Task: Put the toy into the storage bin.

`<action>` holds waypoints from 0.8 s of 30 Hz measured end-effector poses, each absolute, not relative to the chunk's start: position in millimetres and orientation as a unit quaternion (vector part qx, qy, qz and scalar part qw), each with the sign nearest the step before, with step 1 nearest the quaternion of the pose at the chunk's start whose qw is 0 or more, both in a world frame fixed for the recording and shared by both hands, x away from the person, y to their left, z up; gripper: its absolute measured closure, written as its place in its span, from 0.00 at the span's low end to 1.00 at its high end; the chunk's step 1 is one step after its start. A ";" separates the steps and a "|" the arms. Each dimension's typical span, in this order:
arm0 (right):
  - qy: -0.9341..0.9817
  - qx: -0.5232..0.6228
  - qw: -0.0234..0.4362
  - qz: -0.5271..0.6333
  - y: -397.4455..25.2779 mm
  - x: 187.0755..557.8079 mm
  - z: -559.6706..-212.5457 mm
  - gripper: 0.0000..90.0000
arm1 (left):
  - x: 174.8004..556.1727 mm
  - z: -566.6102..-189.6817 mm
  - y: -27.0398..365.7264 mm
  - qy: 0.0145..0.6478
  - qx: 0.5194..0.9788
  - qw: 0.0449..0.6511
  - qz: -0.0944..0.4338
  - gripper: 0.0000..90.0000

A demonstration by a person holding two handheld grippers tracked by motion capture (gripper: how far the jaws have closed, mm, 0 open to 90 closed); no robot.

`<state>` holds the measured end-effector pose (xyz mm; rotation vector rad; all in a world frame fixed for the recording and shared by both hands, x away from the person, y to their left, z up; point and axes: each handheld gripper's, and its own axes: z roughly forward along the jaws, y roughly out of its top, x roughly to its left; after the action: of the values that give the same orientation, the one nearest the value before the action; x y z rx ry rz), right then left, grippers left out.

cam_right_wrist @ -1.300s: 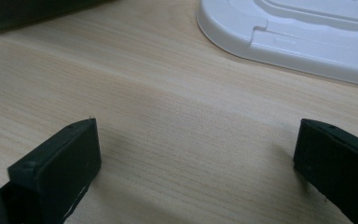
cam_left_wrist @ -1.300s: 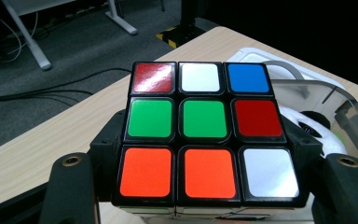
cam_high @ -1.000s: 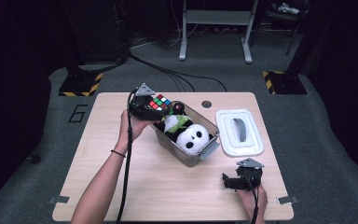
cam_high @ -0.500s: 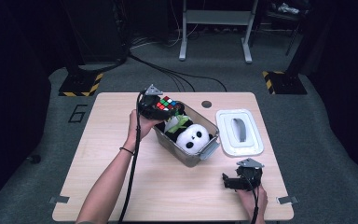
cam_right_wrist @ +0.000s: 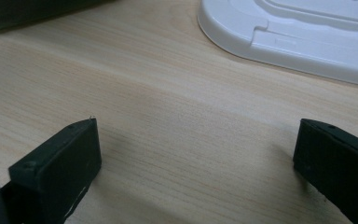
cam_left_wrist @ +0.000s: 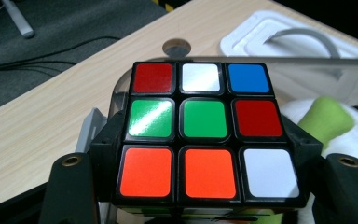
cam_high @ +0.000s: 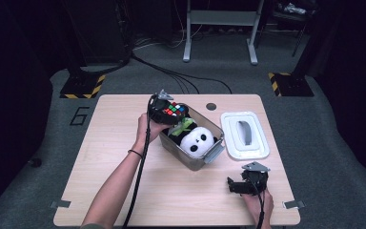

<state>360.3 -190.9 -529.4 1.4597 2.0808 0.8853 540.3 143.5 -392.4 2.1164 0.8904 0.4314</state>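
High view has the left tongs (cam_high: 173, 110) hovering over the far-left corner of a clear plastic bin (cam_high: 205, 160) that sits at an angle in the middle of the wooden tabletop (cam_high: 105, 138), and they're pinching a scrambled puzzle cube (cam_high: 173, 109) between the two black jaws. Inside the bin there's a panda plush (cam_high: 198, 141), white face up, with a green bit (cam_high: 185, 125) lying across it near the cube end. Just to the right of the bin, apart from it, is the white lid (cam_high: 246, 136), lying flat with its handle side up. There's also a small round hole (cam_high: 211, 106) in the tabletop beyond the bin. The right tongs (cam_high: 234, 186) are parked low near the front-right of the tabletop, well apart from the bin, pointing left. Left gripper view is basically all cube (cam_left_wrist: 207, 133): top face reads red, white, blue across the far row, green, green, red in the middle, orange, orange, white nearest, and the jaws hug it on both sides. Behind it you can see the bin's rim (cam_left_wrist: 279, 59), the green bit (cam_left_wrist: 326, 119) with white plush around it, the hole (cam_left_wrist: 176, 46) and the lid (cam_left_wrist: 284, 39) further off. Right gripper view shows the right tongs (cam_right_wrist: 198, 149) spread wide with nothing between them, just bare wood (cam_right_wrist: 177, 116), and the edge of the white lid (cam_right_wrist: 298, 32) up top.
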 end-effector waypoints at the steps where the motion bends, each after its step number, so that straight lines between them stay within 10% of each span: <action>1: 0.754 0.529 0.223 0.321 -190.9 360.2 -529.4 0.00 | 540.2 -393.5 142.7 0.347 0.837 0.384 0.175 0.37; 16: 0.754 0.528 0.223 0.321 -190.8 360.2 -529.4 0.00 | 527.3 -382.2 152.8 0.341 0.827 0.392 0.215 0.25; 24: 0.754 0.528 0.223 0.321 -190.8 360.3 -529.4 0.00 | 521.2 -378.0 151.3 0.328 0.832 0.386 0.225 0.41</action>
<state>360.3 -190.8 -529.4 1.4590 2.0812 0.8856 521.2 151.3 -378.0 2.1191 0.8351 0.5721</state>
